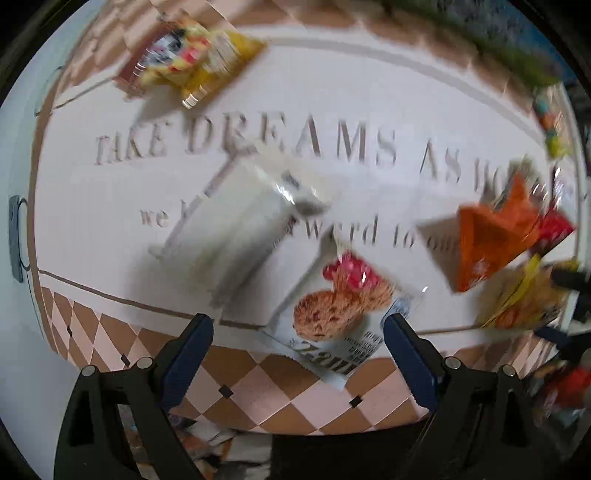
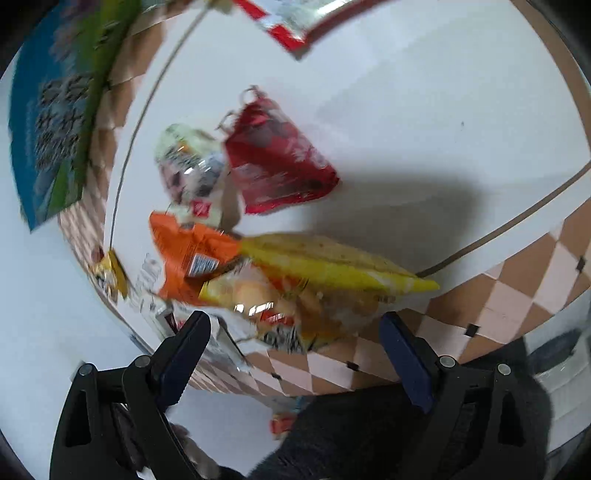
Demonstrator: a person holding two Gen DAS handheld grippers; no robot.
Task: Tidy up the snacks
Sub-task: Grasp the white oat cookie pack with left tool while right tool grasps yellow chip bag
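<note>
While both views are smeared by blur, the snacks can be counted on the white mat (image 1: 110, 229), which has a checkered border and printed lettering. From the left wrist, the left gripper (image 1: 298, 334) hangs over the mat's near edge with its two blue-padded fingers (image 1: 188, 354) spread wide and gripping nothing; one cookie packet (image 1: 338, 314) lies between and just beyond the tips, not touched by either. One white packet (image 1: 243, 218) lies past it, near the mat's middle, across the lettering. One yellow packet (image 1: 192, 62) sits well apart at the far left border. At the right lies one orange packet (image 1: 491, 243), with a red one (image 1: 554, 229) just beside it and a yellow-orange bag (image 1: 524, 299) at the near edge, so six packets show in this view. From the right wrist, the right gripper (image 2: 295, 334) has its two fingers (image 2: 184, 350) equally wide, holding nothing, just short of one big yellow bag (image 2: 332, 266) that lies on the near border. One orange pack (image 2: 184, 254) touches that bag's left end. Beyond them lie one red pouch (image 2: 277, 166) and one pale pouch (image 2: 192, 166), side by side and touching. One small gold wrapper (image 2: 110, 273) sits at the left border, and one red-edged silver bag (image 2: 295, 22) is cut off at the top. One blue-green sheet (image 2: 51, 122) lies off the mat to the left.
</note>
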